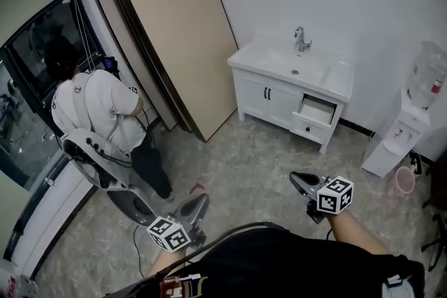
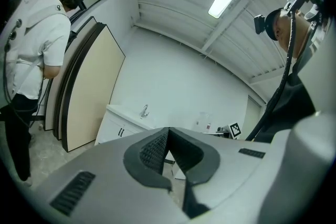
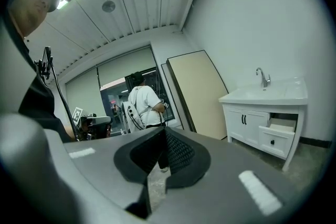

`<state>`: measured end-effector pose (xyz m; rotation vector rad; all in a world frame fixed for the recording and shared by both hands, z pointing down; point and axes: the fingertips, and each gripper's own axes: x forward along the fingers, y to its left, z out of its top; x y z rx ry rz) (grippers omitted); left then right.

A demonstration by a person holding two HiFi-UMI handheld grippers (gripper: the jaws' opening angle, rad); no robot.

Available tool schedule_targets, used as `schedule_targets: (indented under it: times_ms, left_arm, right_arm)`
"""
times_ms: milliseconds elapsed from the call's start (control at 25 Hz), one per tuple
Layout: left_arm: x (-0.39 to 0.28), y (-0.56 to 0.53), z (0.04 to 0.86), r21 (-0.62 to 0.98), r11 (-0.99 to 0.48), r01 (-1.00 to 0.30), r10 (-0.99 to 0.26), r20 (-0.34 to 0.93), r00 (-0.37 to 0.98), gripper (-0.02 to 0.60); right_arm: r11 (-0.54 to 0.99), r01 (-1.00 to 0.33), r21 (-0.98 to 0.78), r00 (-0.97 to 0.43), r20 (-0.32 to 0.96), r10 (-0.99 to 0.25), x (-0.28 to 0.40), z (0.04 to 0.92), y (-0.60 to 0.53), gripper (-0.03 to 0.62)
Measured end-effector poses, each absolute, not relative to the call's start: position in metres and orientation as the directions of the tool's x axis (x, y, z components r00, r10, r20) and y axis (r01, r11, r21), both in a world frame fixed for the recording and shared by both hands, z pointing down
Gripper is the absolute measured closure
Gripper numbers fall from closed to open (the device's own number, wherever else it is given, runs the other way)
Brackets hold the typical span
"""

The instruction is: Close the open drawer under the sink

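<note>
Grey hand-held left gripper and right gripper are both closed and empty, well across the floor from the white pulled-out drawer at the right end of the white sink cabinet. Likely risk: a closed tip pushing off-centre skews the drawer front and jams it half-shut, or a hard shove slams it. Count: one open drawer, two cabinet doors, one chrome tap, two grippers, one bystander in a white shirt.
</note>
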<state>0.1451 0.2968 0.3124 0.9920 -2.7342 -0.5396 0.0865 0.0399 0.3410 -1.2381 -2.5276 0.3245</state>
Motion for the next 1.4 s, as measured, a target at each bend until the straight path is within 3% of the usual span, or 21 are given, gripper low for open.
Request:
schedule_targets:
  times_ms: [680, 1040, 1400]
  left_arm:
    - [-0.065, 0.400, 0.309, 0.408, 0.562, -0.719, -0.785, -0.011, -0.620, 0.583]
    - [-0.159, 0.484, 0.324, 0.421, 0.544, -0.726, -0.801, 0.003, -0.599, 0.583]
    - [-0.214, 0.479, 0.327, 0.436, 0.566, -0.700, -0.786, 0.028, -0.618, 0.583]
  right_arm:
    - [0.726, 0.616, -0.305, -0.711, 0.181, 0.679, -0.080, 0.326, 0.138, 0.592]
    - [0.751, 0.584, -0.308, -0.734, 0.194, 0.651, -0.167, 0.340, 0.216, 0.592]
    - [0.737, 0.577, -0.353, -0.714, 0.221, 0.665, -0.226, 0.356, 0.208, 0.592]
